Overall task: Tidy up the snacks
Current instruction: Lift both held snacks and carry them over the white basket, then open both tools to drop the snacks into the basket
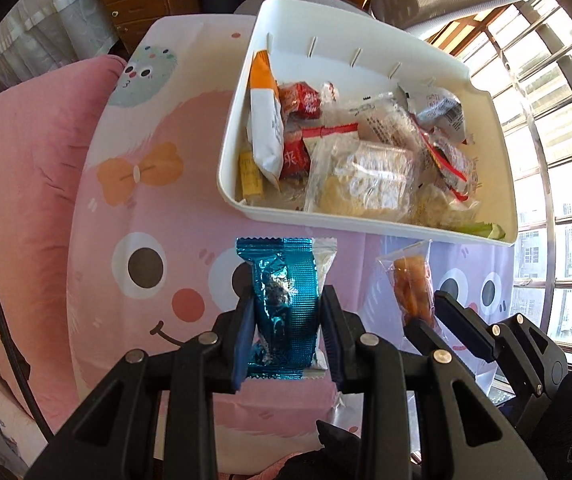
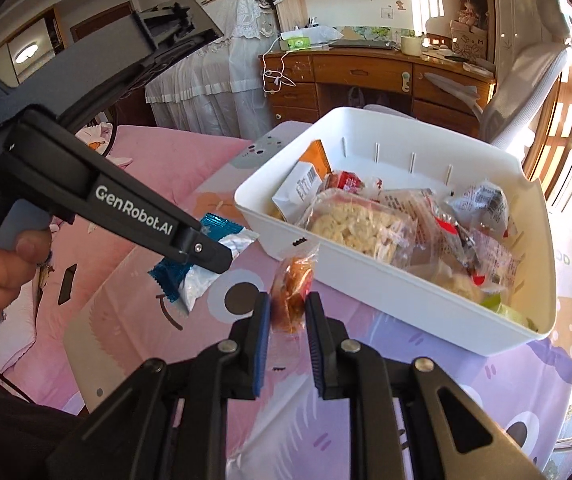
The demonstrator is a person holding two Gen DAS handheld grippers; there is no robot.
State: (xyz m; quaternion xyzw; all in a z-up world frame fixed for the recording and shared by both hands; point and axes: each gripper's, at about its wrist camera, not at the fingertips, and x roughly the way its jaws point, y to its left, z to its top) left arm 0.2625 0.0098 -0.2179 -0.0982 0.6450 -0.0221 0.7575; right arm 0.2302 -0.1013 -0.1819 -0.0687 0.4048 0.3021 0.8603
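Shiny blue foil snack packet [image 1: 286, 304] sits clamped upright between the pads of the left gripper [image 1: 288, 320], held clear above the pink cartoon-print cloth [image 1: 146, 208]. Just beside it, the right gripper [image 2: 288, 316] pinches a clear plastic packet of orange dried fruit [image 2: 292, 292] by its lower half (top seal sticking up free). Both packets hang short of the near wall of the white rectangular plastic bin [image 1: 326, 216], with open cloth between them and that rim. Past the rim, the bin is already crowded: clear-wrapped pale crackers [image 1: 366, 180] in the middle, an orange-and-white pouch [image 1: 266, 120] leaning on the left wall, red wrappers [image 1: 300, 100] behind. The far strip of the bin floor is bare. Beyond, a wooden desk with drawers [image 2: 366, 76] and a barred window [image 1: 558, 160] close off the far side.
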